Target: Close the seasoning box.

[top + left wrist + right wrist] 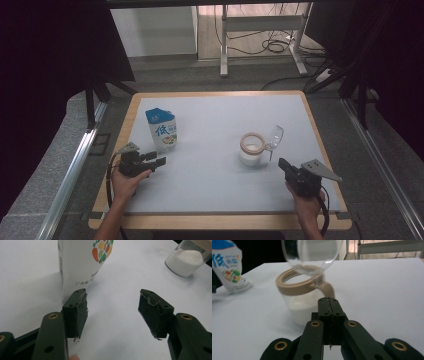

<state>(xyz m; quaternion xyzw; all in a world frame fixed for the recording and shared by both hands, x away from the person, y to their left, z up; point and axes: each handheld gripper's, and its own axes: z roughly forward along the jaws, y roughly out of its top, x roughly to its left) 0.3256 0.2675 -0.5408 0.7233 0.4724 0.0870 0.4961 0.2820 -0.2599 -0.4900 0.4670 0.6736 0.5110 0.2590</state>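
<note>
My left gripper (113, 310) is spread wide, pouch (82, 260) just ahead-left; my right gripper (328, 301) is pressed together, empty, jar (305, 298) just ahead.

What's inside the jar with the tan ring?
White powder fills the lower part of the jar, seen through its clear wall. Its clear lid is flipped open. Whether anything is buried in the powder cannot be seen.

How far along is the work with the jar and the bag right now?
Done: the jar stands with its clear lid flipped open and white powder inside. In hand: nothing yet; the left gripper is open just short of the bag, the right gripper is shut beside the jar. Left: gripping the upright bag and whatever follows.
</note>
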